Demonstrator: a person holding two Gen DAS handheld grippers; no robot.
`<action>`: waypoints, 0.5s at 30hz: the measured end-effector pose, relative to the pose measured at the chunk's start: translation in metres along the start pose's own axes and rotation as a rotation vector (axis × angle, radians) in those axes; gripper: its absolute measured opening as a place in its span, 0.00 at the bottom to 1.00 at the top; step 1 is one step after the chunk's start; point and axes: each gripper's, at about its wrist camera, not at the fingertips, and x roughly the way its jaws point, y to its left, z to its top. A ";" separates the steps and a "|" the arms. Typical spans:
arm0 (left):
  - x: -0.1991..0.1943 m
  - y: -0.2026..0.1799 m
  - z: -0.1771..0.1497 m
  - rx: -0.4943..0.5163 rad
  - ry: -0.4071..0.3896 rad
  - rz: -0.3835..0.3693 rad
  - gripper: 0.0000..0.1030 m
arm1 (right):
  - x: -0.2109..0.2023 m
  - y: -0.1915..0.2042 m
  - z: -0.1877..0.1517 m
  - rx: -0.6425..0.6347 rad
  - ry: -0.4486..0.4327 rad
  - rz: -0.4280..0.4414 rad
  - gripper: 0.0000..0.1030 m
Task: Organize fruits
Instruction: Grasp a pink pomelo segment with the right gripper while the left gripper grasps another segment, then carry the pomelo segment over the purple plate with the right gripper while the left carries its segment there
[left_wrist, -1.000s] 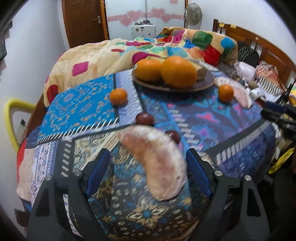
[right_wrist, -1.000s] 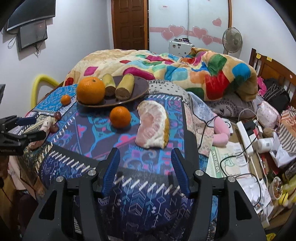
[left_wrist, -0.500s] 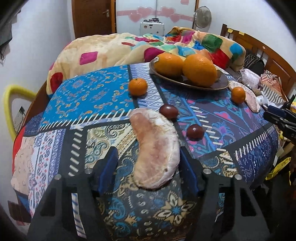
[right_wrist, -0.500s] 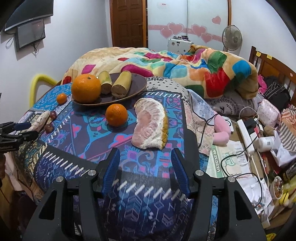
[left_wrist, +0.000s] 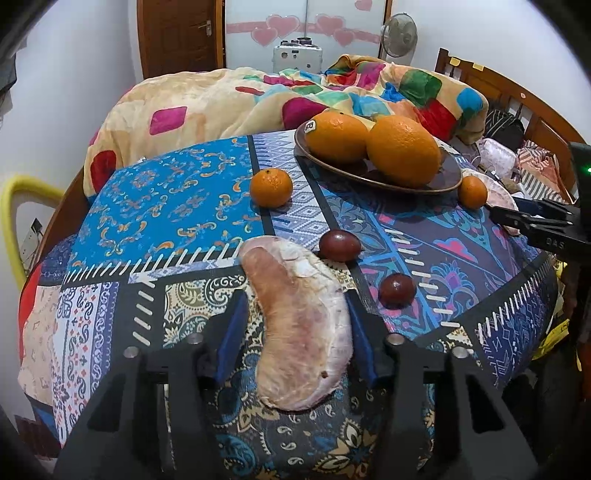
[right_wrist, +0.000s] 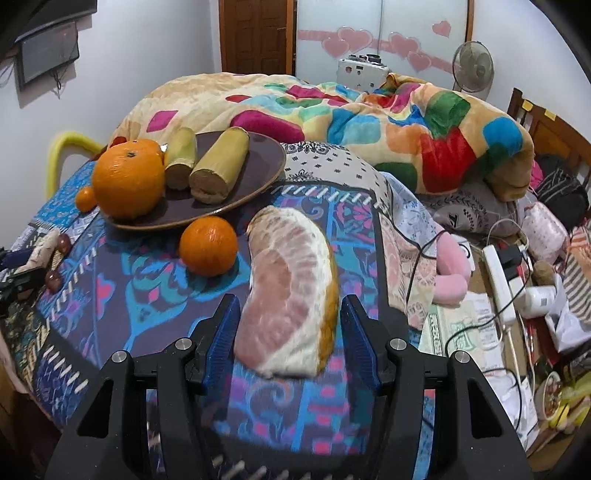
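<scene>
A peeled pomelo segment (left_wrist: 295, 332) lies on the patterned cloth between the fingers of my left gripper (left_wrist: 295, 295). Its jaws are closing: the right pad is at the segment's side, and a thin gap shows at the left pad. A second pomelo segment (right_wrist: 291, 288) lies between the fingers of my right gripper (right_wrist: 290, 299), which stands open with gaps on both sides. A brown plate (left_wrist: 354, 173) holds two large oranges (left_wrist: 402, 151) and two cut yellow stalks (right_wrist: 218, 170). Loose on the cloth are two mandarins (left_wrist: 270, 186) (right_wrist: 208, 246) and two dark small fruits (left_wrist: 340, 245).
A bright quilt (right_wrist: 369, 122) is heaped behind the plate. The cloth (left_wrist: 166, 206) drops off at its front and side edges. Cables, a power strip (right_wrist: 498, 280) and clutter lie low on the right. A yellow chair back (left_wrist: 11, 221) stands at the left.
My left gripper's jaws have narrowed around the pomelo segment as it moved slightly forward. My right gripper has advanced, so its segment now sits between the fingers.
</scene>
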 end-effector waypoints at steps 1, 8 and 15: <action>0.001 0.001 0.001 0.003 0.001 -0.002 0.45 | 0.002 0.000 0.002 -0.002 0.002 0.000 0.52; 0.002 -0.001 0.005 0.035 0.005 -0.001 0.39 | 0.009 0.001 0.009 -0.010 -0.011 -0.018 0.46; -0.005 0.000 0.004 0.036 -0.021 0.004 0.36 | 0.003 0.002 0.005 -0.006 -0.032 -0.034 0.44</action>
